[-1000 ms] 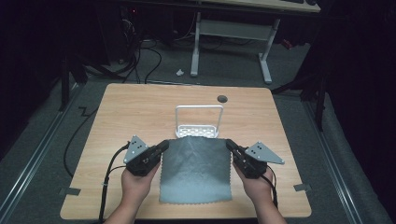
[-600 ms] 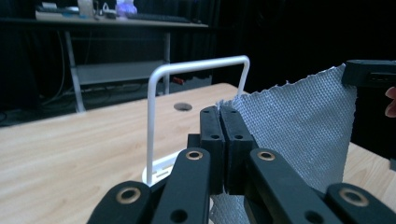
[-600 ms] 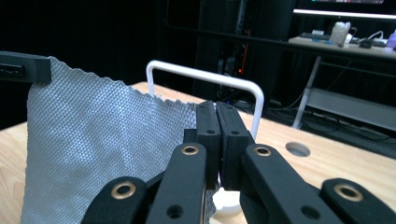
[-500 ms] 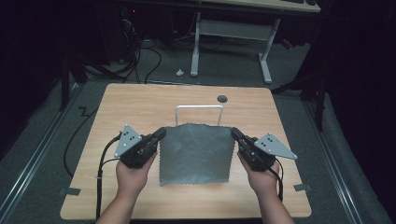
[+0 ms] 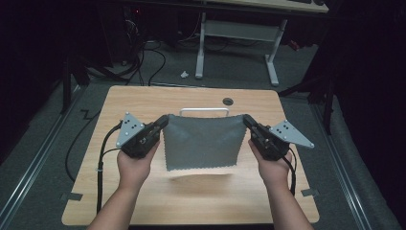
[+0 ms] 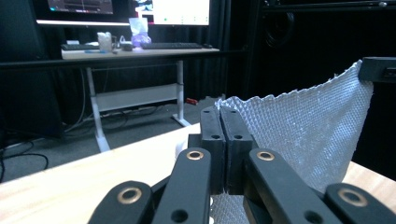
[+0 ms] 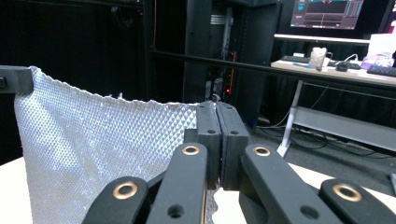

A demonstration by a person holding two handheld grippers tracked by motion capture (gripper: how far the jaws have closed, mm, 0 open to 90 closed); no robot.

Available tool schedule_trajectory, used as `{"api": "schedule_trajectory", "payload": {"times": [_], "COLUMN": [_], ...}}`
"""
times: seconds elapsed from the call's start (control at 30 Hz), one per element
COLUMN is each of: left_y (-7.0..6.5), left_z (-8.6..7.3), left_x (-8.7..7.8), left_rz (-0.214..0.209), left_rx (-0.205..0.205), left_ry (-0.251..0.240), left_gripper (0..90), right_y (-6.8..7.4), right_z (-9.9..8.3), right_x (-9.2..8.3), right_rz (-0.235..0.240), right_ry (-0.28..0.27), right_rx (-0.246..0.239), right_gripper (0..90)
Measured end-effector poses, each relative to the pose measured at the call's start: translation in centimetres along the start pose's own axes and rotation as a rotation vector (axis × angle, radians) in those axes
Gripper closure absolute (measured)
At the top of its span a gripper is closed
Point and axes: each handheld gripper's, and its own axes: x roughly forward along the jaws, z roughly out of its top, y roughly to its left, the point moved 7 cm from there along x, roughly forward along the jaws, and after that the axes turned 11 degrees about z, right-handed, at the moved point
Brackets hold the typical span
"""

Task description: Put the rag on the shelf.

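High view: you hold the cloth point(image 5: 201, 142) in the air above the table point(image 5: 143, 103), the left gripper point(image 5: 162, 123) and right gripper point(image 5: 248, 121) each clamped on an upper corner, a white rack point(image 5: 203, 111) just behind

Left gripper view: jaws pinch the cloth point(image 6: 303, 126)

Right gripper view: the same; the cloth point(image 7: 98, 144) hangs to the left. Next, I judge, keep the top edge taut while you carry it to the rack

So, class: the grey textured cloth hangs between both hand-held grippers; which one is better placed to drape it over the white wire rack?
Neither clearly. The left hand-held gripper and right hand-held gripper each pinch a top corner of the grey textured cloth, level, flanking the white wire rack; likely both together.
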Motion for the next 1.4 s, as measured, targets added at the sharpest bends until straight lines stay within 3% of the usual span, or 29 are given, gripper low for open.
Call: {"api": "schedule_trajectory", "payload": {"times": [0.27, 0.47, 0.6, 0.77, 0.83, 0.93, 1.0, 1.07, 1.13, 1.23, 1.4], "left_y": [1.0, 1.9, 3.2, 3.8, 4.3, 4.5, 4.8, 5.1, 5.3, 5.1, 4.9], "left_z": [1.0, 1.0, 0.6, 0.3, 0.1, -0.1, -0.6, -1.4, -3.0, -3.9, -5.8], "left_x": [2.5, 4.7, 6.9, 8.7, 9.8, 10.4, 11.1, 11.7, 12.5, 12.7, 12.5], "left_rz": [0.037, 0.038, 0.056, 0.077, 0.084, 0.094, 0.098, 0.095, 0.09, 0.079, 0.037], "left_rx": [0.021, 0.024, 0.024, 0.03, 0.028, 0.036, 0.034, 0.023, 0.046, 0.055, 0.032], "left_ry": [0.007, 0.025, 0.059, 0.089, 0.116, 0.133, 0.159, 0.193, 0.266, 0.288, 0.322], "left_gripper": [89.0, 89.0, 89.0, 88.9, 88.9, 88.9, 88.9, 88.9, 88.9, 89.0, 89.0], "right_y": [-1.8, -3.3, -4.2, -5.0, -6.1, -6.7, -7.6, -7.7, -8.3, -8.4, -8.6], "right_z": [1.2, 1.5, 1.6, 1.5, 1.3, 1.0, 0.2, -0.1, -1.4, -2.2, -4.5], "right_x": [1.8, 3.5, 5.1, 6.6, 7.7, 8.5, 9.8, 10.1, 11.1, 11.5, 11.7], "right_rz": [-0.014, -0.015, -0.02, -0.031, -0.037, -0.037, -0.05, -0.052, -0.054, -0.057, -0.046], "right_ry": [-0.001, 0.003, 0.028, 0.055, 0.066, 0.085, 0.132, 0.144, 0.194, 0.218, 0.257], "right_rx": [0.014, 0.03, 0.028, 0.014, 0.048, 0.059, 0.069, 0.072, 0.078, 0.079, 0.104], "right_gripper": [90.0, 90.0, 90.0, 90.0, 90.0, 90.0, 90.0, 90.0, 90.0, 90.0, 90.0]}}
